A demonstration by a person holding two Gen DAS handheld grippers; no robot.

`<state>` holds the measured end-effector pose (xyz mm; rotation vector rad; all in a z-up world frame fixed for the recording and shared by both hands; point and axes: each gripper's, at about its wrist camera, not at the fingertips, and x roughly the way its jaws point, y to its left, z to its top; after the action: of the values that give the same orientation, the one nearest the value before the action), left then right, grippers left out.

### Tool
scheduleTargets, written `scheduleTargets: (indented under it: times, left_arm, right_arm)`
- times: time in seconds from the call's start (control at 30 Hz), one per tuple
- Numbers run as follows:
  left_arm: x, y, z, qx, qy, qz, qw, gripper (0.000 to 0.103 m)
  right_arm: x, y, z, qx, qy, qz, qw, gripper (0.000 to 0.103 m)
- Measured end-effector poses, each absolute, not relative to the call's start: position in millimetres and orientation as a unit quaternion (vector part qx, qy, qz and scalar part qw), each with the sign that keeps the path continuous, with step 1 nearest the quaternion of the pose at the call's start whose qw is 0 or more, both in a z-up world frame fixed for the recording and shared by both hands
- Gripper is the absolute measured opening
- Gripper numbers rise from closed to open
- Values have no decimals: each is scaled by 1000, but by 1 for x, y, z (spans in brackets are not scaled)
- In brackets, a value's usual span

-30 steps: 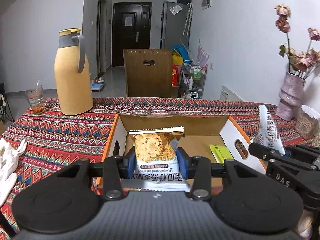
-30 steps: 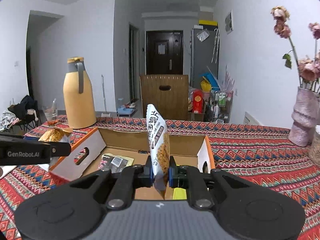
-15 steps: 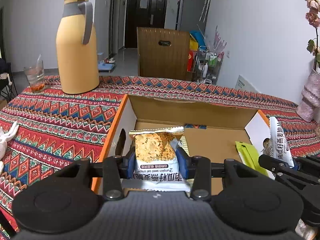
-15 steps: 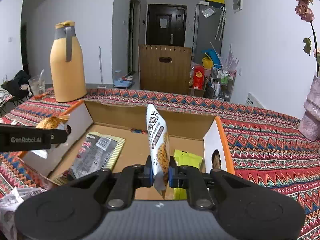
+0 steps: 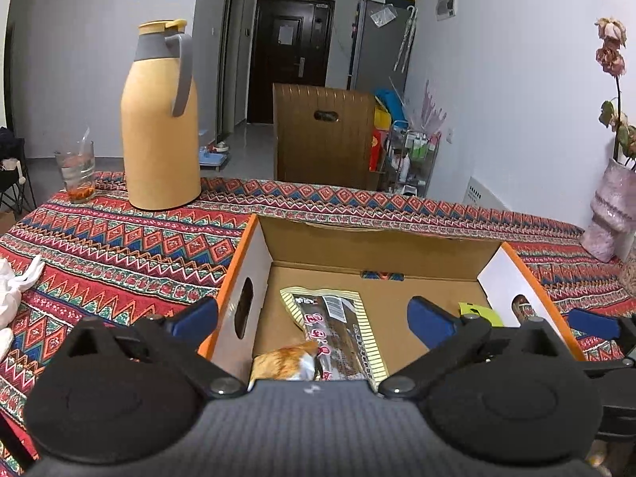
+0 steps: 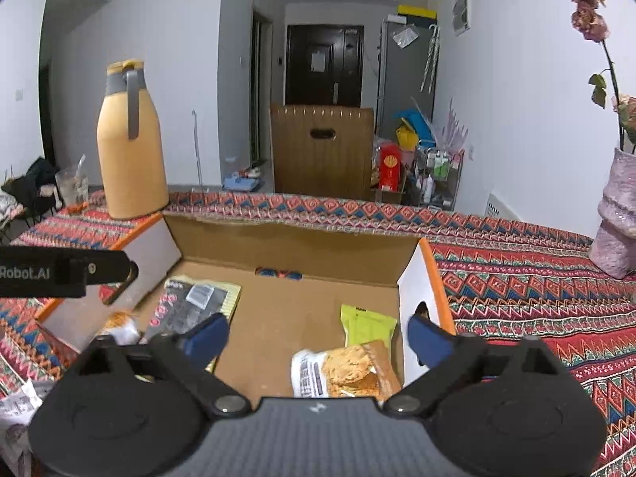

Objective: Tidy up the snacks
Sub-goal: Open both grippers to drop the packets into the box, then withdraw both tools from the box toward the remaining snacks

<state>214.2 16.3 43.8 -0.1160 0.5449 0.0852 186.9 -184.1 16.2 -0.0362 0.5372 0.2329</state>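
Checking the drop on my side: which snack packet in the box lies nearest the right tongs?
The oat crisp packet with the orange biscuit picture, lying just below the opening right tongs. The green packet lies farther in; the dark striped packet lies left.

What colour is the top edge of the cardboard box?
Orange, on the side walls of the cardboard box; the right wrist view shows it best.

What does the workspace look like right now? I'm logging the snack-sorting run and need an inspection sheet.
Surface: table under patterned tablecloth.
Job's things: open cardboard box holds four snack packs: two oat crisp packs, a dark pack, a green pack.
Clutter: thermos, glass, vase.
Grippers: left gripper and right gripper opening, nothing between the jaws.
Cables: nothing seen.
Surroundings: chair, door, fridge.
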Motion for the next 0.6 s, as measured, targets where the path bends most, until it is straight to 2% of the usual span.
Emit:
scheduleTargets:
  times: [0.6]
  left_arm:
    - [192, 13, 68, -50, 250, 48, 966, 103]
  right_arm:
    - [160, -193, 43, -5, 209, 107, 972, 103]
